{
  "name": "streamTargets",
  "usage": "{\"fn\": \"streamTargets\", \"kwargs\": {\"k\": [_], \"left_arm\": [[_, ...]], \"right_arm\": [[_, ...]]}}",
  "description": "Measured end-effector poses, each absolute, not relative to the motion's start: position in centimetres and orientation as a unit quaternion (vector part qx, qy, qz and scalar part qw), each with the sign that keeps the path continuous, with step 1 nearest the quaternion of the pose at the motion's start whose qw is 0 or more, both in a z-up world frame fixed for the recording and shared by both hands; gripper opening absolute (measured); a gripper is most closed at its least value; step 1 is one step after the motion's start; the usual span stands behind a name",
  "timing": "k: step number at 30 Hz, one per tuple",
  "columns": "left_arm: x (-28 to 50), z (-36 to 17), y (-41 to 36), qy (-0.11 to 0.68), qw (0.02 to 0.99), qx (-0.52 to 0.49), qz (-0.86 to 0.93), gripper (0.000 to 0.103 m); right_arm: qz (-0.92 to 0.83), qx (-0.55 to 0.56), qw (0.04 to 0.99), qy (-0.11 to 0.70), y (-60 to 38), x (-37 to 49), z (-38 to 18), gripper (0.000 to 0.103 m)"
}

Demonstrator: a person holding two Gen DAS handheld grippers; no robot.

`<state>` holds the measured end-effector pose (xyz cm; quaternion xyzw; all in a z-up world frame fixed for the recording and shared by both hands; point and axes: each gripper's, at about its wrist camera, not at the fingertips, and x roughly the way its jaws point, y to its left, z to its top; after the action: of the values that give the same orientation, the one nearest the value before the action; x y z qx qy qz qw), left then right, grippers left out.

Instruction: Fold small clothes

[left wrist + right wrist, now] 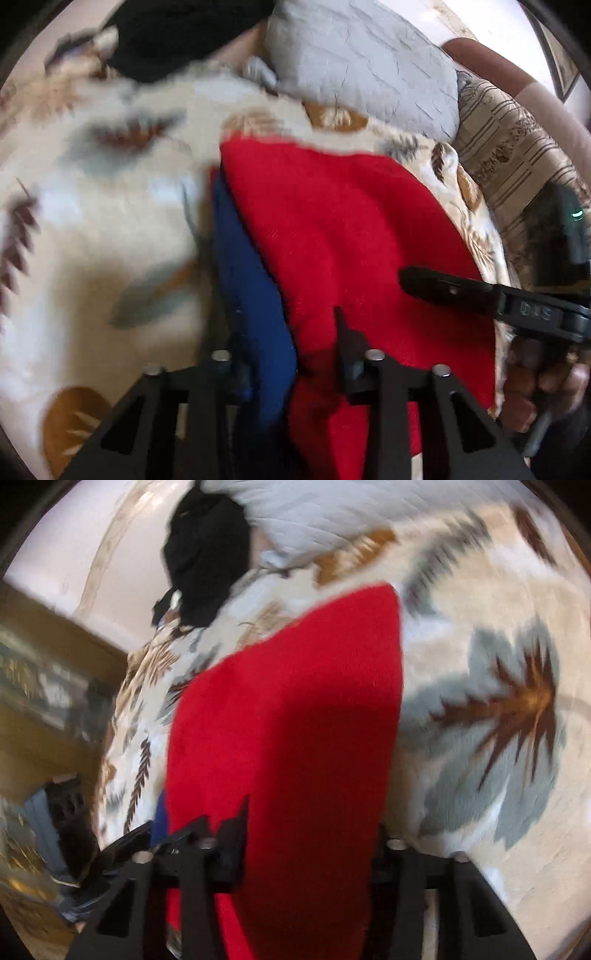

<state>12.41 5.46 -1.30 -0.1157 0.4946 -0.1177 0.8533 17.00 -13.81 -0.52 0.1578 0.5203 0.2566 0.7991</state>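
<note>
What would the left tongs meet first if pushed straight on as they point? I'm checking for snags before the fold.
The red and blue garment itself: it already lies between the left tongs. Beyond it comes the leaf-print blanket, then likely the grey pillow; depth is unclear.

garment (351,240): red, blue | blanket (110,229): cream, leaf print | pillow (362,62): grey

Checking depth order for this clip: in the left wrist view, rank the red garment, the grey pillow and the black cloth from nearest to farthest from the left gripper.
From the left gripper:
1. Red garment: between the jaws, spreading up and right across the blanket.
2. Grey pillow: beyond the garment's far edge, upper right.
3. Black cloth: top left, at the far end of the bed; only slightly farther than the pillow.
</note>
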Motion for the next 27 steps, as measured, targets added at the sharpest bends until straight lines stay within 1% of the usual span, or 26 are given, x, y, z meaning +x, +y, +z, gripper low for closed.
{"fn": "streamTargets", "kwargs": {"k": [1, 4, 5, 6, 7, 8, 9, 10, 11, 12, 15, 17, 18, 19, 21, 22, 27], "left_arm": [[12.3, -0.1, 5.1, 0.476, 0.865, -0.106, -0.121, 0.030], [13.3, 3.2, 4.4, 0.444, 0.878, -0.121, -0.133, 0.031], [13.6, 3.8, 4.0, 0.432, 0.884, -0.115, -0.136, 0.031], [14.3, 3.9, 3.6, 0.430, 0.886, -0.113, -0.134, 0.033], [14.8, 3.6, 3.4, 0.436, 0.883, -0.115, -0.129, 0.038], [16.0, 2.3, 2.9, 0.457, 0.874, -0.111, -0.119, 0.039], [16.8, 0.9, 2.4, 0.477, 0.866, -0.101, -0.108, 0.047], [17.7, -0.8, 1.9, 0.502, 0.857, -0.079, -0.084, 0.059], [18.3, -3.0, 1.7, 0.526, 0.847, -0.049, -0.055, 0.068], [17.8, -3.2, 2.1, 0.510, 0.856, -0.059, -0.061, 0.077], [16.1, -1.7, 3.1, 0.484, 0.871, -0.069, -0.051, 0.078], [15.0, -0.2, 3.4, 0.466, 0.882, -0.058, -0.039, 0.078], [14.2, 0.6, 3.4, 0.452, 0.890, -0.048, -0.031, 0.078], [13.5, 1.2, 3.7, 0.440, 0.897, -0.037, -0.023, 0.078], [11.9, 2.5, 3.9, 0.422, 0.907, -0.017, 0.000, 0.082], [11.7, 2.8, 4.2, 0.416, 0.909, -0.014, 0.007, 0.084], [9.0, 3.9, 5.6, 0.407, 0.913, -0.026, 0.029, 0.085]], "right_arm": [[0.256, 0.150, 0.810, 0.506, -14.0, 16.8, 0.9, 0.044], [0.258, 0.148, 0.832, 0.468, -15.6, 17.4, 4.9, 0.044], [0.254, 0.150, 0.837, 0.461, -16.1, 17.8, 5.3, 0.044], [0.250, 0.157, 0.838, 0.458, -16.7, 18.3, 5.3, 0.045], [0.247, 0.170, 0.833, 0.464, -17.4, 19.2, 4.7, 0.050], [0.241, 0.181, 0.825, 0.478, -18.0, 20.3, 3.3, 0.054], [0.227, 0.180, 0.820, 0.495, -18.2, 21.1, 1.9, 0.064], [0.188, 0.168, 0.819, 0.516, -18.6, 21.9, 0.1, 0.070], [0.138, 0.139, 0.820, 0.538, -18.7, 22.1, -1.5, 0.070], [0.129, 0.119, 0.825, 0.538, -18.6, 21.6, -2.0, 0.071], [0.114, 0.089, 0.853, 0.502, -18.0, 19.4, 0.2, 0.070], [0.098, 0.065, 0.871, 0.477, -17.5, 18.0, 2.3, 0.070], [0.092, 0.056, 0.879, 0.465, -17.5, 17.3, 3.3, 0.071], [0.089, 0.043, 0.885, 0.455, -17.3, 16.8, 4.1, 0.076], [0.072, 0.009, 0.897, 0.436, -16.9, 15.5, 5.8, 0.077], [0.065, -0.004, 0.904, 0.421, -16.6, 14.5, 6.7, 0.077], [0.051, -0.020, 0.917, 0.394, -16.3, 11.4, 9.1, 0.077]]}}
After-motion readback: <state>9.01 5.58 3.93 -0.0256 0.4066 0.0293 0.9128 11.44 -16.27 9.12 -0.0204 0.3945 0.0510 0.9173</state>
